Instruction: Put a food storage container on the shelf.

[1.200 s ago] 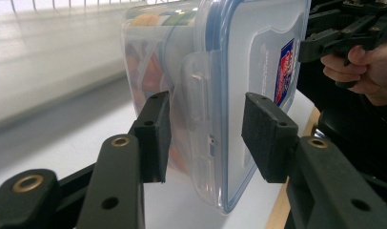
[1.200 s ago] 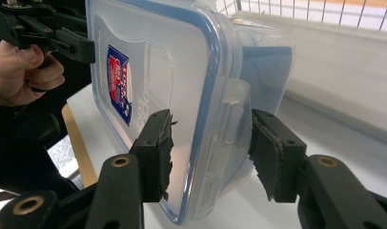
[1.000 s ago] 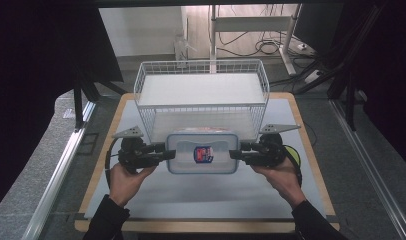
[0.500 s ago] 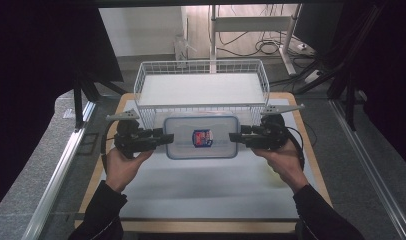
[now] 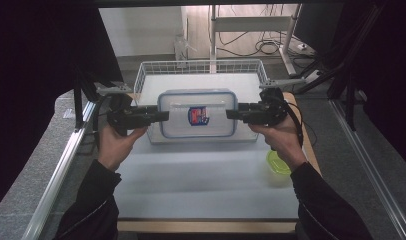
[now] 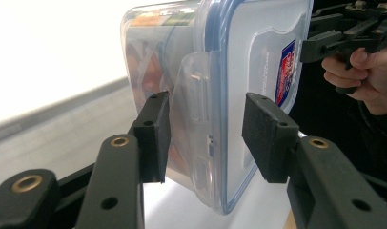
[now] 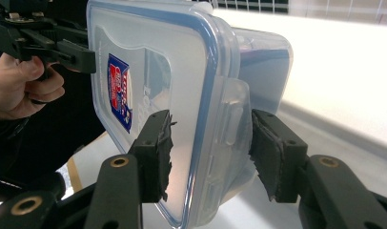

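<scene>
High view shows a clear lidded container (image 5: 197,114) held up between the left gripper (image 5: 160,115) and right gripper (image 5: 232,114), over the near edge of a white wire basket (image 5: 149,71) on the table (image 5: 201,185). Each gripper's jaws straddle a side latch, though whether the pads press it I cannot tell. A green bowl (image 5: 277,162) sits near the right hand (image 5: 278,139).

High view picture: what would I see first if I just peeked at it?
A clear plastic food container with a blue-rimmed lid, carried between the left gripper and the right gripper, one at each short end. Behind it stands a white wire basket, and a small green bowl sits near the right forearm.
</scene>
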`<state>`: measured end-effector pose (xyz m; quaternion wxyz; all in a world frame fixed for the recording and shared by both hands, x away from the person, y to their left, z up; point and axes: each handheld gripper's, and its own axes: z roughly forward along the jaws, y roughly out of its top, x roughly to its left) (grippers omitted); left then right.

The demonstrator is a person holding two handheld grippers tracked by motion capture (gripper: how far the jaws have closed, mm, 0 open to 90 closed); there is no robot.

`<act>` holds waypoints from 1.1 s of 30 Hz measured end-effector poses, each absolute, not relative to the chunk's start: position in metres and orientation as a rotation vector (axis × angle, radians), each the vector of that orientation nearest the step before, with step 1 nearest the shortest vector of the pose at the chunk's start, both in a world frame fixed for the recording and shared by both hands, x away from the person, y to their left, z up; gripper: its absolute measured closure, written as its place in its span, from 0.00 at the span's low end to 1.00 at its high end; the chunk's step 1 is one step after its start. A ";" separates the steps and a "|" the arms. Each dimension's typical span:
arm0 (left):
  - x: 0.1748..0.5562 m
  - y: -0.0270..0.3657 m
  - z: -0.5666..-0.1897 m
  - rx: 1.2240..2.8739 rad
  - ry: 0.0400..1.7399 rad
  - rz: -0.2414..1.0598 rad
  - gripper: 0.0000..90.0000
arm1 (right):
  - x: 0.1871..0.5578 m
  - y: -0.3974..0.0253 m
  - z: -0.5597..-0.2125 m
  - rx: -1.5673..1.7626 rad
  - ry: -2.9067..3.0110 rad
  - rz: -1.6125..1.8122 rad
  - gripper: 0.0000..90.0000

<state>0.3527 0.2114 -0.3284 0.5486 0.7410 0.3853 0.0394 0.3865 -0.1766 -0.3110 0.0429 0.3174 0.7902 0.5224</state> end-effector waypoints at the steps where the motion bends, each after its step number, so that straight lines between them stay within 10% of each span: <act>1: 0.355 0.212 -0.327 1.754 0.907 0.095 0.59 | 0.390 -0.176 -0.307 0.968 2.414 1.599 0.57; 33: 0.436 0.217 -0.304 1.726 0.985 0.038 0.58 | 0.465 -0.165 -0.281 1.069 2.379 1.593 0.55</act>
